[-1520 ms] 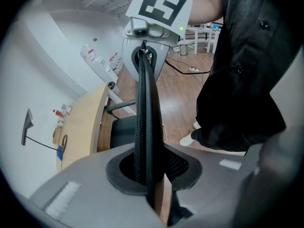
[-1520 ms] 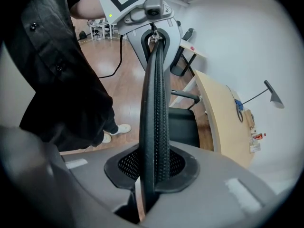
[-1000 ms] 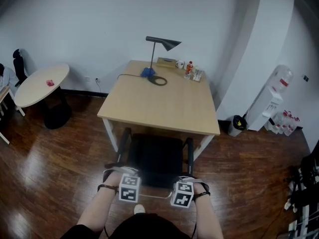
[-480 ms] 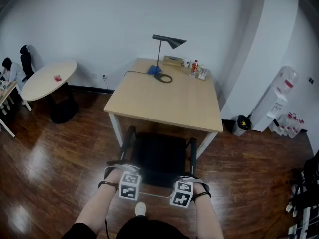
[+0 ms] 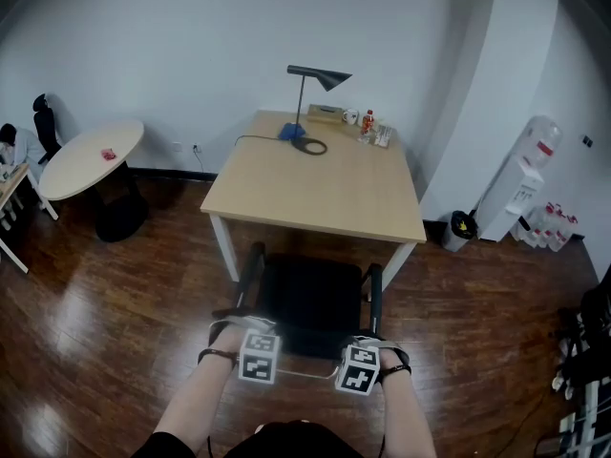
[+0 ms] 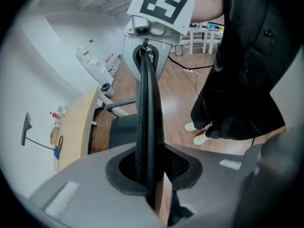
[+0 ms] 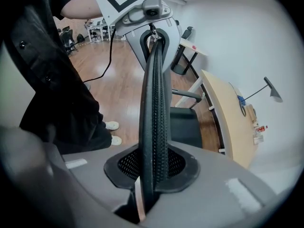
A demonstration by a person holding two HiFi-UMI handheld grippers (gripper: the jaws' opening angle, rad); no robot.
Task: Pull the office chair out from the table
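Note:
The black office chair (image 5: 307,296) stands at the near edge of the wooden table (image 5: 320,184), its seat partly under the tabletop. Its mesh backrest's top edge is gripped in both grippers. My left gripper (image 5: 250,336) is shut on the backrest's left part and my right gripper (image 5: 365,345) on its right part. In the left gripper view the backrest edge (image 6: 145,108) runs between that gripper's (image 6: 148,175) pads up to the other gripper. The right gripper view shows the same edge (image 7: 155,113) pinched in my right gripper (image 7: 151,175).
A desk lamp (image 5: 317,76), cups and bottles (image 5: 367,126) sit at the table's far end. A round white table (image 5: 91,156) stands at the left. A water dispenser (image 5: 520,191) and bin (image 5: 462,227) are at the right. The person's feet (image 6: 199,133) stand behind the chair.
Both grippers have drawn back towards the person with the backrest in them, and the chair has come a little farther out from under the table.

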